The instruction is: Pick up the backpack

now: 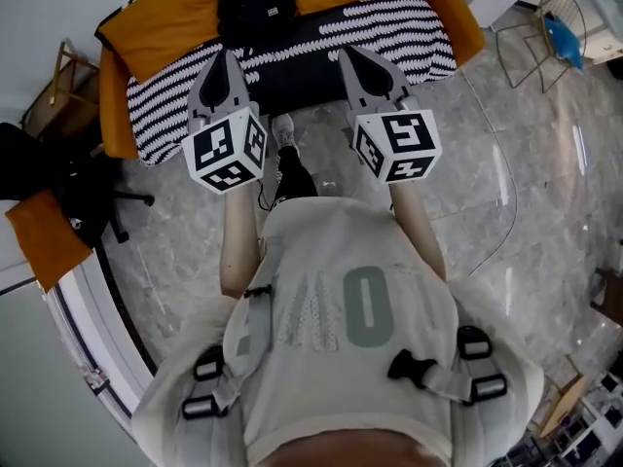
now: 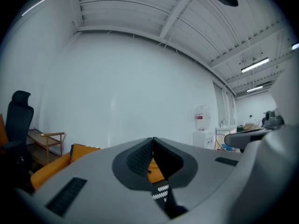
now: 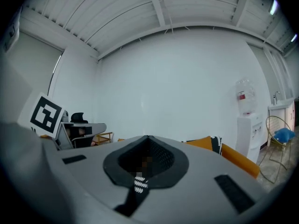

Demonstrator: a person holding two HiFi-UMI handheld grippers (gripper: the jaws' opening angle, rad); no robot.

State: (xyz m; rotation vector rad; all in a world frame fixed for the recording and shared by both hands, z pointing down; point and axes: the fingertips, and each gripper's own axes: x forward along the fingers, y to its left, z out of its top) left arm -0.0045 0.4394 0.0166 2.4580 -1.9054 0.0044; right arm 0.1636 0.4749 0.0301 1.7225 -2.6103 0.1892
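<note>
The black backpack (image 1: 251, 6) lies on a sofa (image 1: 156, 17) with orange cushions and a black-and-white striped cover (image 1: 389, 32), at the top centre of the head view. My left gripper (image 1: 222, 58) and right gripper (image 1: 350, 54) are held side by side, pointing level at the sofa's front edge, just short of the backpack. Both are shut with nothing between the jaws. In the left gripper view the closed jaws (image 2: 153, 140) block most of the scene, with only orange cushion and striped cloth showing through. The right gripper view's jaws (image 3: 147, 138) are closed too. The backpack is hidden in both.
A black office chair (image 1: 73, 188) and a wooden rack (image 1: 54, 86) stand to the left. A wire chair (image 1: 550, 32) holding something blue stands at the right, with a thin cable (image 1: 501, 202) curving over the marble floor. A water dispenser (image 2: 202, 125) stands by the white wall.
</note>
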